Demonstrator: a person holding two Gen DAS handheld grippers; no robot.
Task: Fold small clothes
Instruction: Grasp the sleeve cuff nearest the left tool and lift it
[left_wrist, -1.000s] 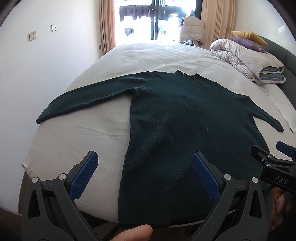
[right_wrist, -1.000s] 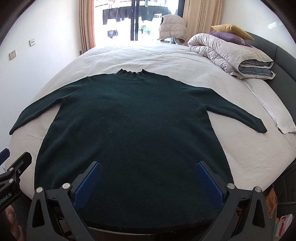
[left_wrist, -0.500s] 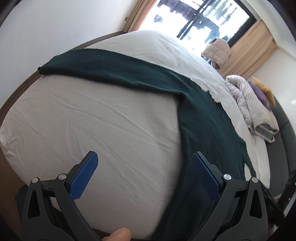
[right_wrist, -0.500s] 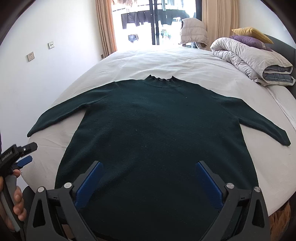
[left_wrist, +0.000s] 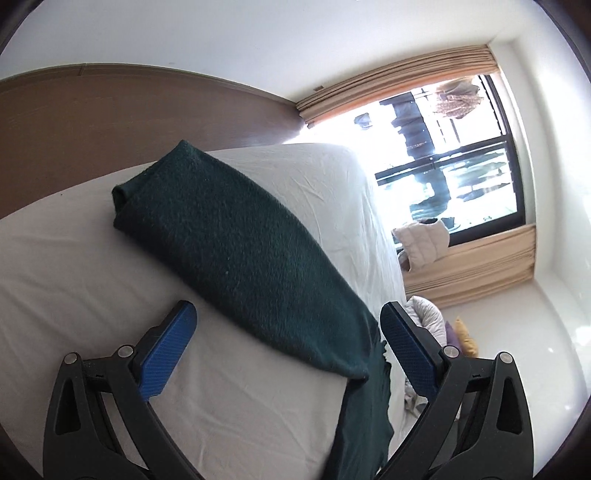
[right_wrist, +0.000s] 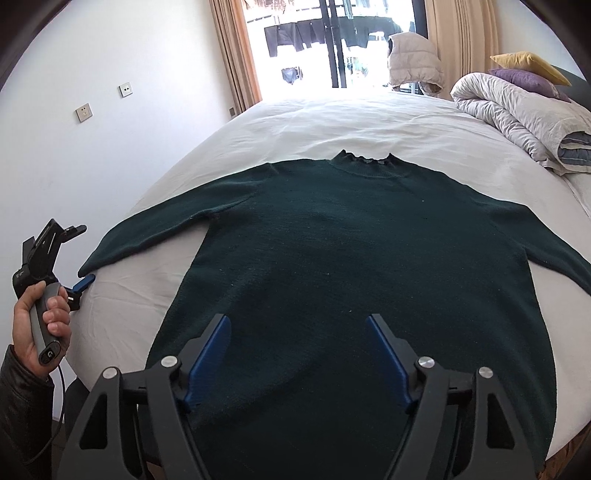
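Observation:
A dark green sweater (right_wrist: 351, 266) lies flat on the white bed (right_wrist: 332, 125), collar away from me and both sleeves spread out. My right gripper (right_wrist: 297, 321) hovers over the sweater's lower body with its jaws closing; no cloth is pinched between them. A hand (right_wrist: 40, 317) holds my left gripper (right_wrist: 81, 256) at the bed's left edge, by the cuff of the left sleeve (right_wrist: 155, 232). In the rolled left wrist view the left gripper (left_wrist: 288, 310) stands open, and the sleeve (left_wrist: 240, 251) lies ahead, running between its fingers, untouched.
A rolled grey duvet (right_wrist: 524, 114) with purple and yellow pillows (right_wrist: 528, 70) sits at the far right of the bed. A pale puffer jacket (right_wrist: 413, 59) stands by the window. The white wall (right_wrist: 110, 147) and wooden floor (left_wrist: 110, 122) border the bed's left edge.
The left gripper has swung left from the sweater's hem to the left sleeve's cuff and rolled over sideways. The right gripper's jaws have narrowed and it has shifted slightly across the hem.

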